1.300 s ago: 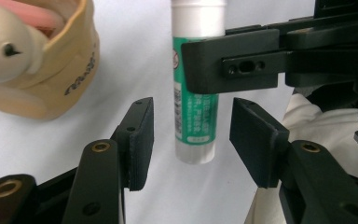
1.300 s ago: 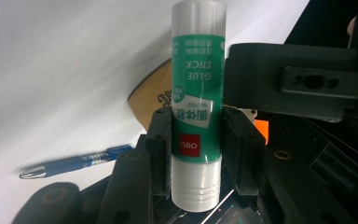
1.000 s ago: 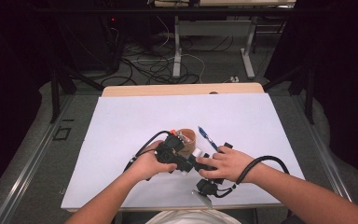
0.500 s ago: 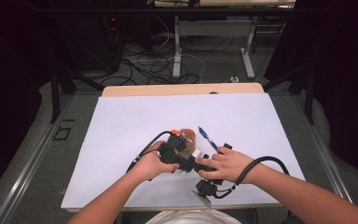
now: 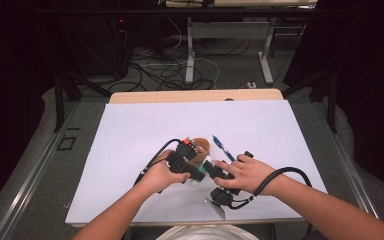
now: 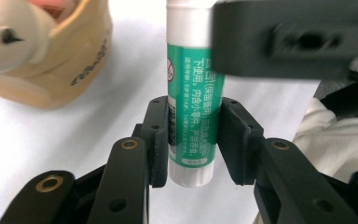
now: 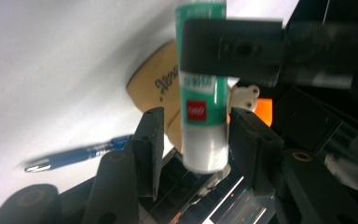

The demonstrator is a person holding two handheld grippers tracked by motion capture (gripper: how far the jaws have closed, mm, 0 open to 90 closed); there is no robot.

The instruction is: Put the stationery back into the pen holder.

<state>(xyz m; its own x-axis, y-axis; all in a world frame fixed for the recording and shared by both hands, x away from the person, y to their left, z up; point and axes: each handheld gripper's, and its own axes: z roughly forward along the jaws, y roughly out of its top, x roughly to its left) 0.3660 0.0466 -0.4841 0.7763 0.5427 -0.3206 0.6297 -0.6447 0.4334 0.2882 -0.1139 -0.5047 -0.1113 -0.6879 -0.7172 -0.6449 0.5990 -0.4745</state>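
Table [image 5: 130,140]: white sheet over a wooden top, wide and mostly bare; both forearms come in from the near edge and meet near its middle.

Tan pouch [image 5: 200,146]: soft pencil-case shape with a pale animal head, lying just beyond the hands, mouth showing pink in the left gripper view [image 6: 51,51].

Left gripper [image 6: 192,140]: jaws pressed onto the lower body of the glue stick, pads flat against both sides of the label. Firm pinch.

Right gripper [image 7: 193,144]: jaws have just been opening; they stand apart on either side of the white end of the glue stick, a gap showing at each pad. No pinch now.

Glue stick [image 6: 193,112]: green-and-white tube, held above the sheet between the two hands, just near of the pouch.

Blue pen [image 5: 223,148]: lying loose on the sheet, right of the pouch.

Progress, as judged: the stick appears to have passed to the left claw, with the right letting go. Left to do: the stick and the pen are both still outside the pouch.
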